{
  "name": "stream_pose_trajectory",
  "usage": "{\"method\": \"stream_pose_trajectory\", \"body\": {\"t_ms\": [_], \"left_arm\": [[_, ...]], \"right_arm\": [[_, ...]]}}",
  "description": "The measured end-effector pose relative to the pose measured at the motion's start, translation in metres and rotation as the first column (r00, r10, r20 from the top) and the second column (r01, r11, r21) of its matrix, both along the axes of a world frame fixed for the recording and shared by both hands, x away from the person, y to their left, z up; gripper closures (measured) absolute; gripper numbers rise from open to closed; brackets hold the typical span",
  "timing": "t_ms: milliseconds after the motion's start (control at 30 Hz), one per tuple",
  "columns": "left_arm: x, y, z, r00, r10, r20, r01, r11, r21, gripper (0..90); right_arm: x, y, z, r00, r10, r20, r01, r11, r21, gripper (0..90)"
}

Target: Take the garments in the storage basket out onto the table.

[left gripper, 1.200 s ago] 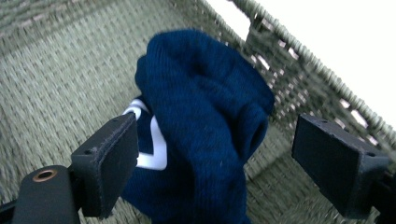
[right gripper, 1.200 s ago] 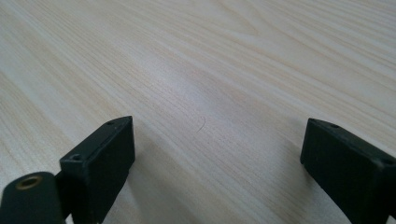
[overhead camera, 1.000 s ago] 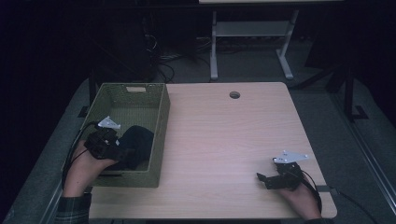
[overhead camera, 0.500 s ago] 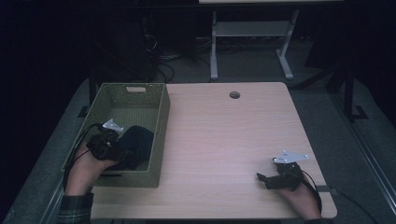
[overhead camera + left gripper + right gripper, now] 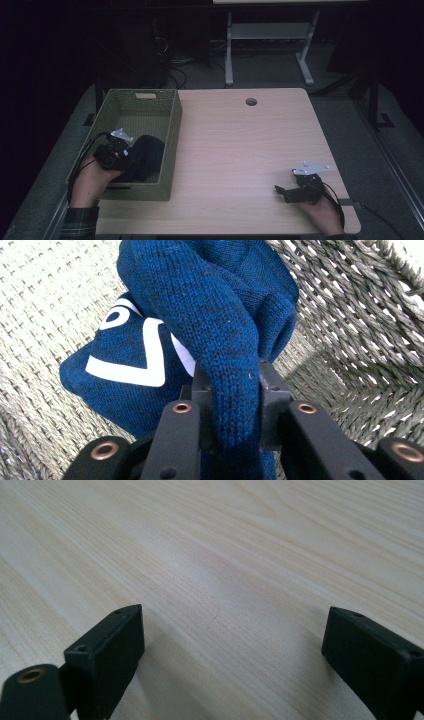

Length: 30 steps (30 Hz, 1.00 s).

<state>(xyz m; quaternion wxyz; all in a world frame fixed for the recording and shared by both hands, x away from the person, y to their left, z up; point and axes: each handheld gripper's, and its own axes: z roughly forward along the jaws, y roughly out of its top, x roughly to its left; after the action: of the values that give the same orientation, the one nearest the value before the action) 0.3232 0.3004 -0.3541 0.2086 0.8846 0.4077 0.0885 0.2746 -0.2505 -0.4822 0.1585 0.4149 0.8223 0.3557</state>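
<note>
Left gripper [image 5: 234, 390] pinches blue knit garment [image 5: 200, 315] fold inside wicker basket [image 5: 170, 125], probably near front wall; right gripper [image 5: 230, 645] spread, idle on table [image 5: 210, 540].

The left gripper [image 5: 121, 152] has drifted a little toward the basket's [image 5: 172, 135] far end. The blue knit garment [image 5: 145, 155] seems to have gone with it, pinched between the fingers.

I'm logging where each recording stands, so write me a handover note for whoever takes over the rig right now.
Left claw: shut on a fold of the blue knit garment, inside the woven basket.
Right claw: open, holding nothing, low over the bare wooden table at its near right corner.
Things: the garment lies in the near half of the basket, at the table's left edge.
Done: garment gripped.
Left: probably lift it out onto the table; the right claw is free to help.
</note>
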Motion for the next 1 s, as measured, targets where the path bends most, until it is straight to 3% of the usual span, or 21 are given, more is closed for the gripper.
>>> {"method": "stream_pose_trajectory", "body": {"t_ms": [567,1000], "left_arm": [[0.006,0.002,0.033,0.9998,-0.013,0.014,0.013,0.9999,-0.007,77.9],[0.01,0.004,0.065,0.9977,-0.001,0.068,0.002,0.9999,-0.013,78.7]], "right_arm": [[0.0,0.0,0.0,1.0,0.0,0.0,0.0,1.0,0.0,9.5],[0.0,0.0,0.0,1.0,0.0,0.0,0.0,1.0,0.0,9.5]]}}
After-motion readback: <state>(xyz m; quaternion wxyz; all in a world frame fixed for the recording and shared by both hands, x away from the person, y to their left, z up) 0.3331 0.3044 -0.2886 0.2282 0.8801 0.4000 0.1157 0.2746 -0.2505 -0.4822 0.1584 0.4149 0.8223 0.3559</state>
